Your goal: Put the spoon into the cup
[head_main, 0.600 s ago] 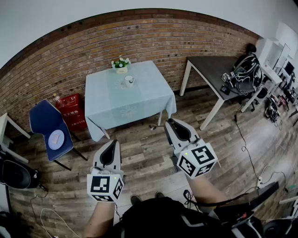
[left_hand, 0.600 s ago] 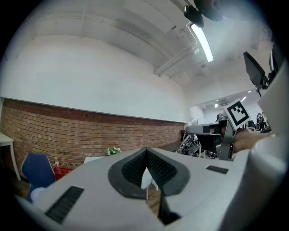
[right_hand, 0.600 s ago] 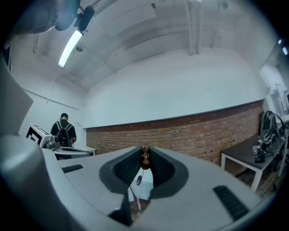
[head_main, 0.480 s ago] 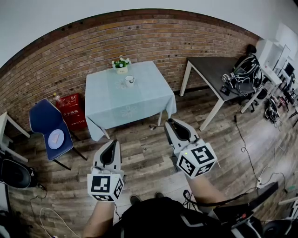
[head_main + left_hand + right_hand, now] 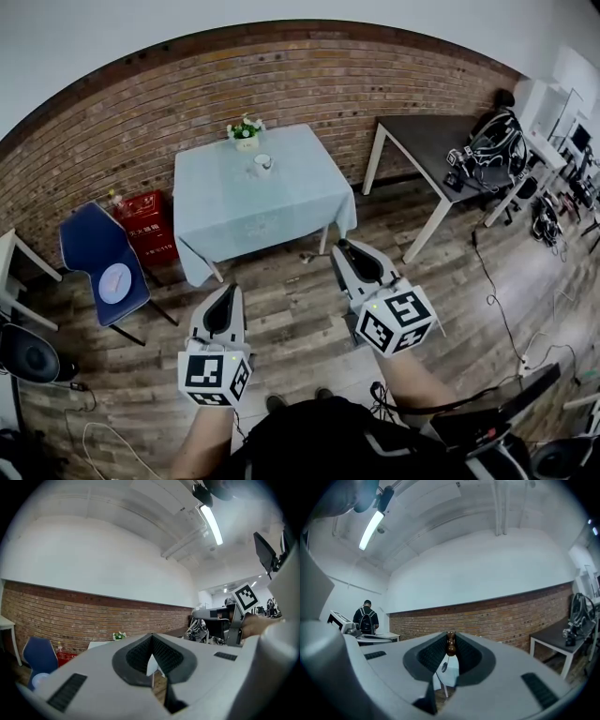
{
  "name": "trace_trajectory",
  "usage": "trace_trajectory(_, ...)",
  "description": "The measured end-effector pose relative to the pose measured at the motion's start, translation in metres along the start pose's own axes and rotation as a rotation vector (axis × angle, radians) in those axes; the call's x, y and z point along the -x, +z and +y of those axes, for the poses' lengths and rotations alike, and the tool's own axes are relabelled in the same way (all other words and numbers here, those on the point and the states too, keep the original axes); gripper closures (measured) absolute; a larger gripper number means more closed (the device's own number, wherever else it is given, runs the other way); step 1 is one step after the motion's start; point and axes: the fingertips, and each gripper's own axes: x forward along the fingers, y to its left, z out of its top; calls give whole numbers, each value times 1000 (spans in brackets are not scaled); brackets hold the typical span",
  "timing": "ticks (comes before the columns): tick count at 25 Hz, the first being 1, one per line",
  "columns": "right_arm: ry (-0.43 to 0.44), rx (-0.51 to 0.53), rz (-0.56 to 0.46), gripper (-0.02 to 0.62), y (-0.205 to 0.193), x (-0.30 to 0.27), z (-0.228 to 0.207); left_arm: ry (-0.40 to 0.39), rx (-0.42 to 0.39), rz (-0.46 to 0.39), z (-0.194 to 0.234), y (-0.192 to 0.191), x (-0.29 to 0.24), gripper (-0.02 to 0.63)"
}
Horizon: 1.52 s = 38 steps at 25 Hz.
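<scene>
Jaws of the right gripper (image 5: pixel 450 635) stand narrow and pinch the spoon (image 5: pixel 450 645) by its brown handle end, right at the tips. The thin stem and small bowl hang down in the hollow below the pinch. Jaws of the left gripper (image 5: pixel 151 636) meet at the tips with nothing between them. Both grippers are held level over the wooden floor (image 5: pixel 300 314), well apart from the target.

The cup (image 5: pixel 263 164) is white and stands on the cloth-covered worktop (image 5: pixel 272 211) by the brick wall (image 5: pixel 309 75), near a small pot of flowers (image 5: pixel 247 131).

Risks, as judged:
- The hold is on the very end of the handle and the spoon dangles, so a swing on the approach could twist it or let it slip out.
- The cup looks small and light. A bowl entering off-centre could strike the rim and tip or push it. The empty left gripper could steady it.
- The flowers stand just behind the cup, so an overreach could brush them.

Surroundings: a blue chair (image 5: pixel 98 258) and a red box (image 5: pixel 142 225) stand left of the worktop. To its right is a dark table (image 5: pixel 427 136) carrying a bag (image 5: pixel 492 150). Cables (image 5: pixel 497 300) trail on the floor to the right. Nothing visible stands between the grippers and the worktop's near edge.
</scene>
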Motion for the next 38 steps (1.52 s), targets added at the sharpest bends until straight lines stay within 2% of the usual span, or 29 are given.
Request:
trace_trajectory(7, -13, -36, -33, 535, 1, -8, -1, -8, 9, 1, 10, -3, -2, 597)
trace_trajectory(12, -33, -45, -15, 535, 0, -16, 6, -16, 8, -5, 23, -3, -2, 597)
trace_trajectory(18, -35, -35, -26, 535, 0, -30, 20, -26, 17, -12, 46, -1, -3, 597)
trace_trajectory(27, -87, -22, -4, 535, -6, -39, 34, -69, 32, -15, 68, -9, 1, 597)
trace_trajectory(38, -33, -22, -2, 535, -9, -82, 7, -11, 32, -1, 87, -21, -36, 597)
